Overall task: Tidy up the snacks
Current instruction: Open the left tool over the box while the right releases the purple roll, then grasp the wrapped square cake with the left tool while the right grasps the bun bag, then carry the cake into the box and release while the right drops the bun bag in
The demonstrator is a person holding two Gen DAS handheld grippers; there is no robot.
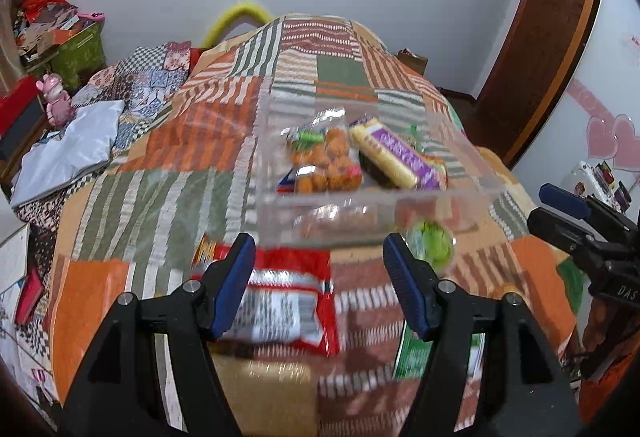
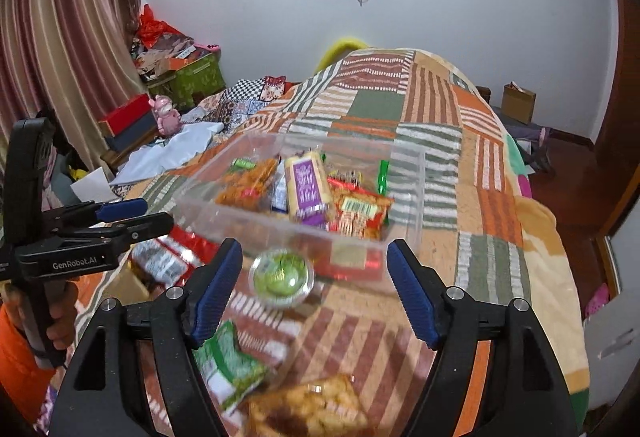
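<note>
A clear plastic box (image 1: 476,161) (image 2: 416,193) stands on the patchwork bedspread and holds several snack packs, among them an orange puffed-snack bag (image 1: 326,161) and a yellow and purple bar (image 1: 394,155) (image 2: 306,183). My left gripper (image 1: 320,285) is open and empty above a red packet (image 1: 288,307) (image 2: 168,257). My right gripper (image 2: 314,289) is open and empty just above a round green jelly cup (image 2: 281,275) (image 1: 434,243). A green packet (image 2: 226,363) and an orange snack bag (image 2: 308,407) lie close in front of the box.
The patchwork bedspread (image 1: 168,157) (image 2: 492,197) covers the whole bed. A tan packet (image 1: 272,383) lies near the left gripper. A white cloth (image 1: 68,153) and a pink toy (image 1: 56,103) lie at the left. A wooden door (image 1: 540,37) stands at the right.
</note>
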